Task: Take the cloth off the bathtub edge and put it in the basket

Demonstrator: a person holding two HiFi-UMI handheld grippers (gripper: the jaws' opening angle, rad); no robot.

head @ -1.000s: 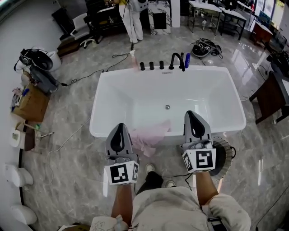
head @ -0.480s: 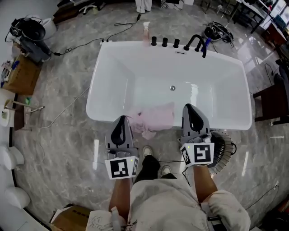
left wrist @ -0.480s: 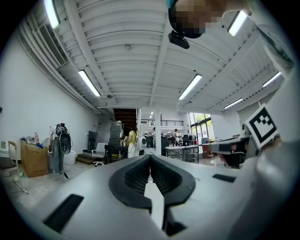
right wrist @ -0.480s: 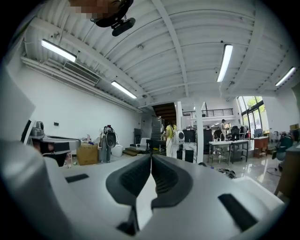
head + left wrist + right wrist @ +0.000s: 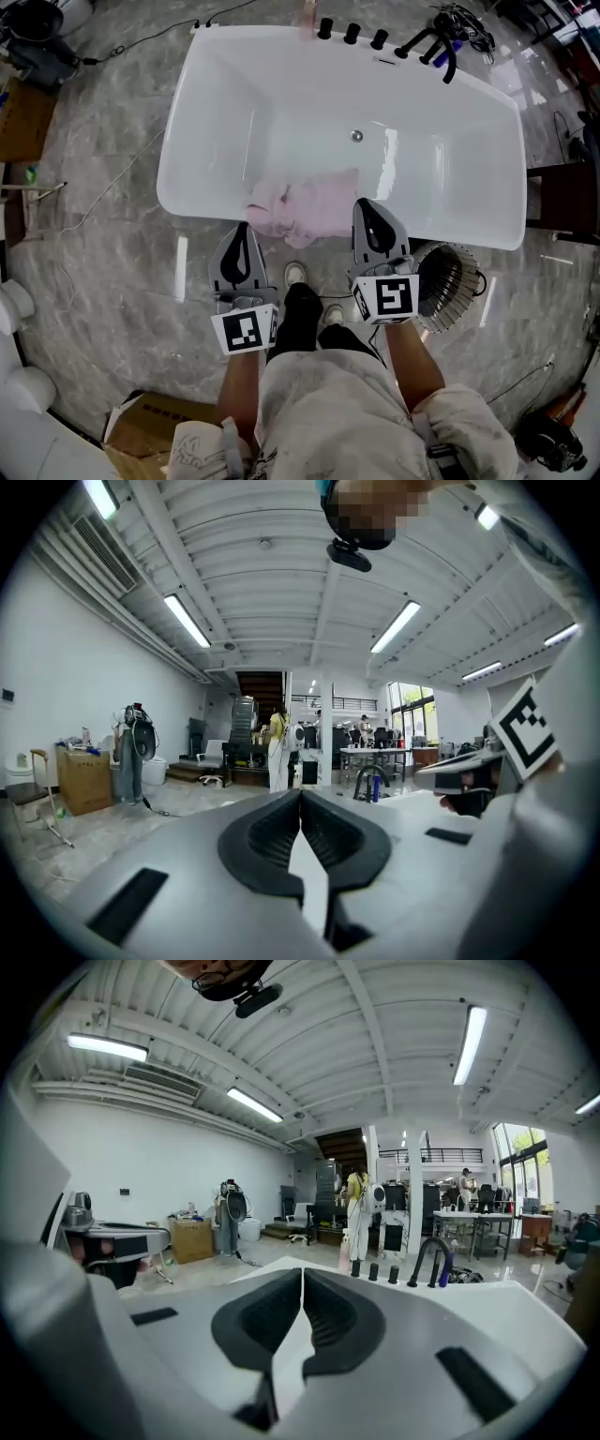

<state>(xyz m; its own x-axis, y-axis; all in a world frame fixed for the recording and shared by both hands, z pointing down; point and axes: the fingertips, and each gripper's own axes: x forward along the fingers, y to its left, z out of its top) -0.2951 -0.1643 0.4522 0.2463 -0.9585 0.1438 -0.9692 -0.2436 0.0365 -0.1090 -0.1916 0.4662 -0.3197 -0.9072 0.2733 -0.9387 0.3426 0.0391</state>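
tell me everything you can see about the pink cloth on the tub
The pink cloth is pale, soft-looking fabric, crumpled rather than spread flat. It lies draped over the near rim of the white bathtub, one part inside the tub and a bunched end hanging over the outer side. Only the tub seems to touch it. The left gripper and right gripper are shut and empty.

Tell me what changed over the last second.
Only the head view swung down: the tub slid up the picture and the basket shows more fully. Nothing was gripped or released. The cloth still hangs over the tub's near edge; the left hand-held gripper and the right hand-held gripper stay shut and empty.
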